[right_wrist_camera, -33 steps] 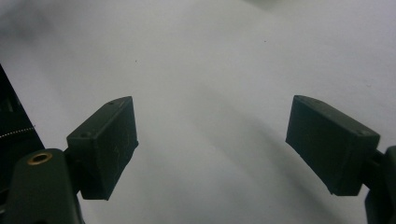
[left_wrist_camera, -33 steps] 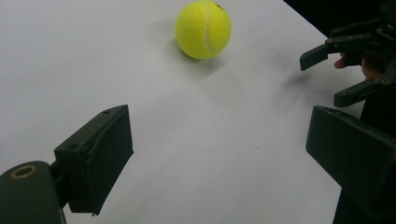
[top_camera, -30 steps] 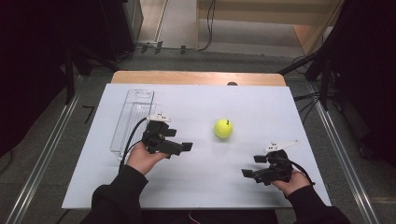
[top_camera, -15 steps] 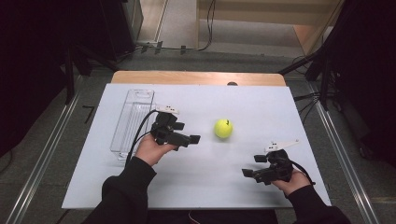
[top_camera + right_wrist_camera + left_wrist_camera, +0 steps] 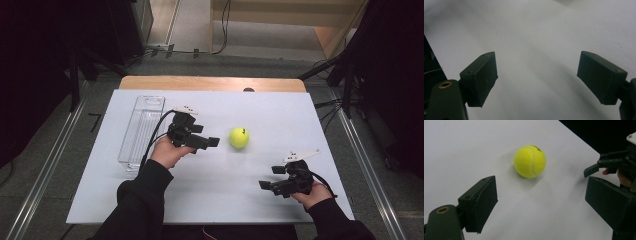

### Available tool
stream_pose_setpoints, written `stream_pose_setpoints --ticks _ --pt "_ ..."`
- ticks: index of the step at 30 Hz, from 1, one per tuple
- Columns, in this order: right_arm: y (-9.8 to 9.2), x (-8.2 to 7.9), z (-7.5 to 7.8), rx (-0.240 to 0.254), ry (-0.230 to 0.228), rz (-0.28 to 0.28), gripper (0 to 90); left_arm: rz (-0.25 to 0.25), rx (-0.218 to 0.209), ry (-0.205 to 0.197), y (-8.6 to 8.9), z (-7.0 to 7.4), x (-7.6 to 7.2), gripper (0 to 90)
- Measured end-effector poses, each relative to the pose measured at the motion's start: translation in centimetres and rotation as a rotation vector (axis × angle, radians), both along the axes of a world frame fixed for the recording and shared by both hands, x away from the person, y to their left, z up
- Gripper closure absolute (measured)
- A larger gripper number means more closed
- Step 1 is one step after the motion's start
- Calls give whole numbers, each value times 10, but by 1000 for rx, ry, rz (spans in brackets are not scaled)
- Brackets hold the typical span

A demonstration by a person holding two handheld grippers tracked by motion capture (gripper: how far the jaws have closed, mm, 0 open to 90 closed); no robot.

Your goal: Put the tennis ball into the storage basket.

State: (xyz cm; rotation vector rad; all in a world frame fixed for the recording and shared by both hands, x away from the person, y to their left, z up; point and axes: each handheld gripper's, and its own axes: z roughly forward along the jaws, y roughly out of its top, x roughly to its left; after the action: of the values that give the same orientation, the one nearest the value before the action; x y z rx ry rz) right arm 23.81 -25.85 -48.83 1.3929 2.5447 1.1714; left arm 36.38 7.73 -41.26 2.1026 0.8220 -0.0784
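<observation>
Our left gripper (image 5: 212, 142) hovers near the ball (image 5: 239, 137), jaws wide but just closing, nothing between them. The ball lies mid-table (image 5: 280, 115). Our right gripper (image 5: 267, 184) gapes empty.

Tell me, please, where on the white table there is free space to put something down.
Bare patches on the white table: the far strip beyond the yellow-green tennis ball, and the near middle between the two sleeves. It is crowded at the left, where the left gripper, jaws open, sits between the clear plastic tray and the ball. The right gripper occupies the near right corner.
</observation>
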Motion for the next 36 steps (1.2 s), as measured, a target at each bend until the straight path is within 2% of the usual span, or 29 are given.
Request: stream_pose_setpoints --ticks 8,11,13,15,20,29,33,36 --pt "-1 0 0 -4 4 1 146 -10 3 -1 -13 5 10 112" --pt "-2 0 -1 -1 7 0 146 -5 -26 -4 -18 6 13 140" --pt "-2 1 0 -1 6 -2 146 -11 -30 -6 -20 5 12 140" --pt "-1 0 1 0 5 1 146 -19 -11 -12 -23 3 13 141" --pt "1 0 1 -3 0 16 146 -27 -1 -11 -34 -2 17 141" --pt "2 -1 2 -1 2 11 146 -30 -9 -16 -49 -1 22 140" --pt "2 -2 1 -1 -4 13 146 -37 -2 -37 -59 0 25 140" --pt "2 -3 2 3 -3 12 146 -36 -1 -34 -64 -2 29 140"
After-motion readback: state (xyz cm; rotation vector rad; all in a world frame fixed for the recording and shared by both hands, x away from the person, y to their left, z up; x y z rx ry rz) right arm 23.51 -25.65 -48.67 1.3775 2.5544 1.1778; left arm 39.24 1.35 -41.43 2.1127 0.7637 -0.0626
